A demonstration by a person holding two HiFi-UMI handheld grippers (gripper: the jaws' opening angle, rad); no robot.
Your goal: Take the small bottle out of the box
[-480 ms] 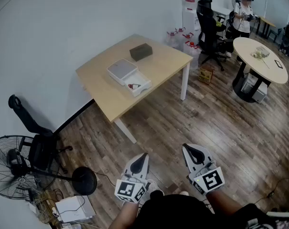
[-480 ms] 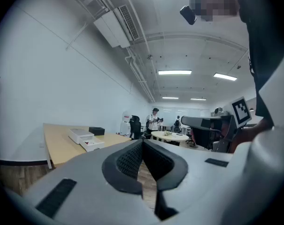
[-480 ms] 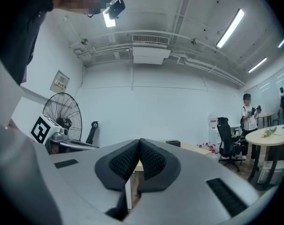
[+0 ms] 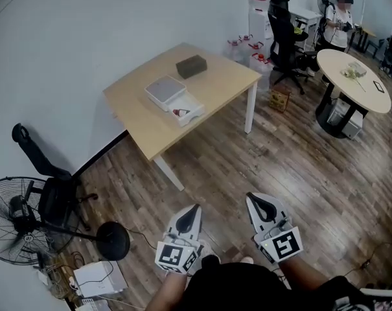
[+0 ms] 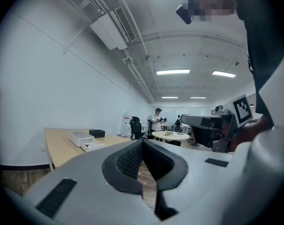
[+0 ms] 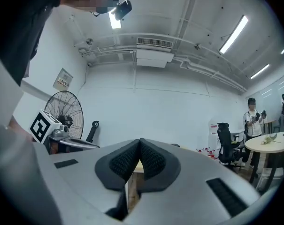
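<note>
On the wooden table (image 4: 216,83) far ahead lies a white box: its closed part (image 4: 164,91) and an open tray (image 4: 188,111) beside it. A small reddish item, likely the small bottle (image 4: 177,113), lies in the tray. The box (image 5: 81,136) shows small in the left gripper view too. Both grippers are held low near my body, well short of the table. My left gripper (image 4: 188,220) (image 5: 142,142) is shut with nothing in it. My right gripper (image 4: 264,207) (image 6: 140,140) is shut and empty as well.
A dark box (image 4: 191,65) sits at the table's far side. A standing fan (image 4: 21,222) and a black chair (image 4: 53,186) are at the left. A round table (image 4: 351,80), an office chair (image 4: 283,37) and a person (image 4: 338,21) are at the back right.
The head view has shifted slightly; both grippers sit a touch higher in it. The person at the back right has stepped to the right.
</note>
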